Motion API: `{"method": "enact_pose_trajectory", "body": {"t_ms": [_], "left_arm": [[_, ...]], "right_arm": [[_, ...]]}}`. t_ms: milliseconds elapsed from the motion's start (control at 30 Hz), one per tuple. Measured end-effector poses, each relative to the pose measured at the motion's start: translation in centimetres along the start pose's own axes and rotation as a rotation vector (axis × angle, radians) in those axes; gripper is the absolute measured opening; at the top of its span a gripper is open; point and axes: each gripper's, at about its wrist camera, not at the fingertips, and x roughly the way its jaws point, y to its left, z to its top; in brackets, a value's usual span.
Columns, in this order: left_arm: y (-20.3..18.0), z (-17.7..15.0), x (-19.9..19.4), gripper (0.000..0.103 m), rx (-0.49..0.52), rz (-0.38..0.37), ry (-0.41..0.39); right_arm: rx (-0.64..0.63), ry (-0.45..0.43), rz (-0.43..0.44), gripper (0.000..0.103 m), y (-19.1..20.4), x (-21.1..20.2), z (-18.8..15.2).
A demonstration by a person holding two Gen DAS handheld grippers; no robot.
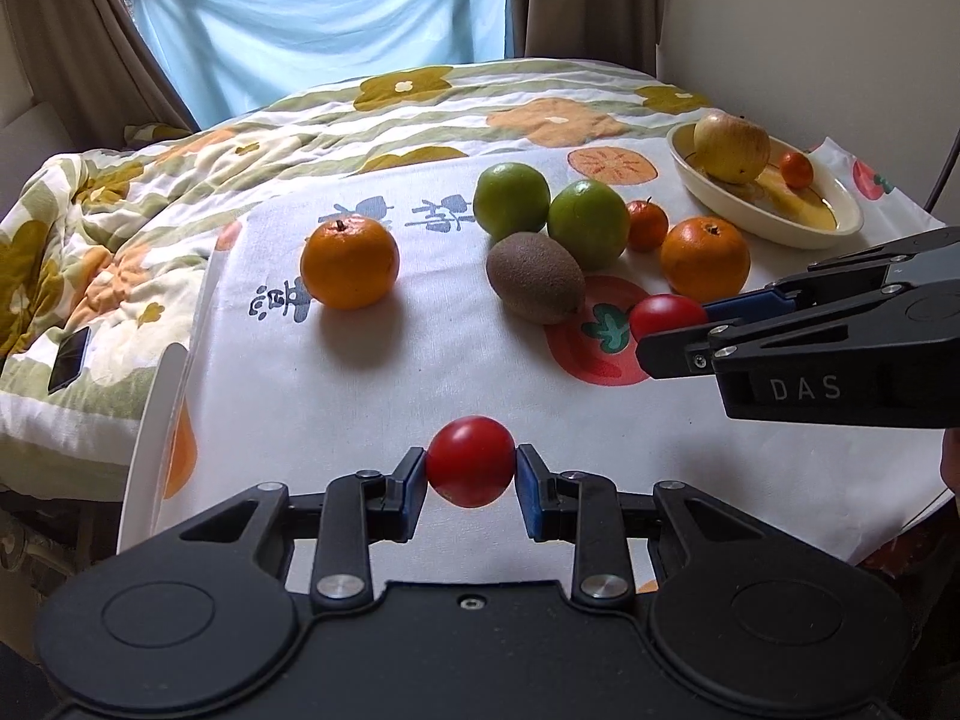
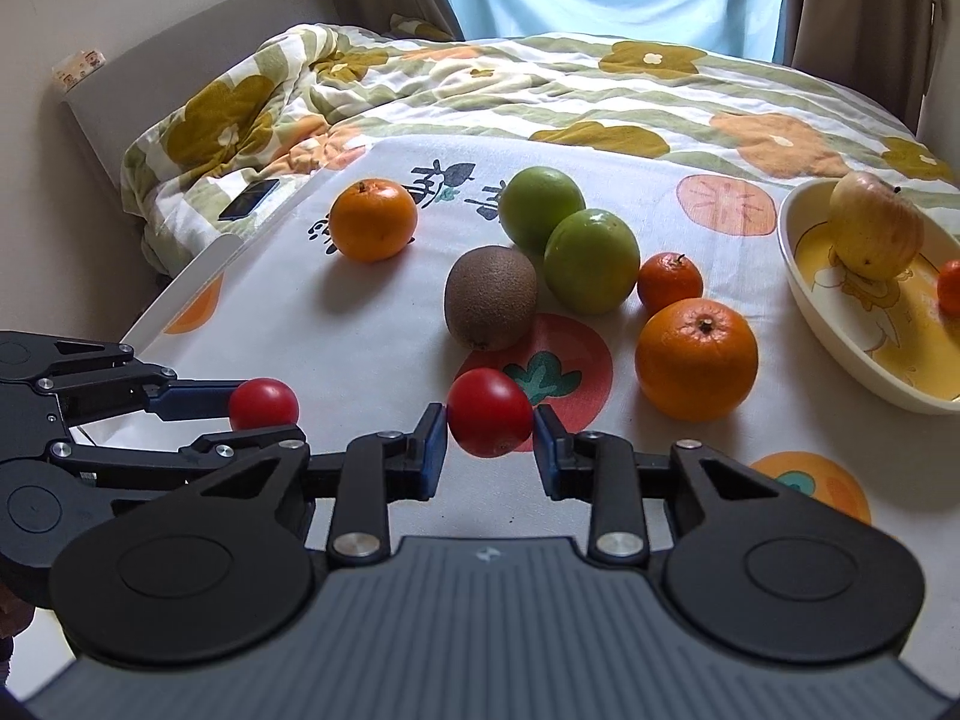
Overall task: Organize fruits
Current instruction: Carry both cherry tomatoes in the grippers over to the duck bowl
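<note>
My left gripper is shut on a red cherry tomato near the table's front edge; it also shows in the right wrist view. My right gripper is shut on a second red tomato, seen from the left wrist view. On the cloth lie two oranges, two green apples, a kiwi and a small tangerine. A cream bowl at the right holds an apple and a small tangerine.
The table wears a white fruit-print cloth. Behind it is a bed with a flowered quilt and a phone on it. A blue curtain hangs at the back.
</note>
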Motion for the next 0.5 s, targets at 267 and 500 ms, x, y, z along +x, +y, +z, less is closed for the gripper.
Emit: {"method": "enact_pose_trajectory", "body": {"t_ms": [267, 500], "left_arm": [[-1.9, 2.4, -3.3, 0.035, -0.035, -0.022, -0.040], [-5.0, 4.3, -5.5, 0.035, -0.043, -0.041, -0.075]], "right_arm": [[0.031, -0.034, -0.031, 0.045, -1.4, -4.2, 0.2], [0.071, -0.042, -0.058, 0.045, -5.1, -8.2, -0.2]]}}
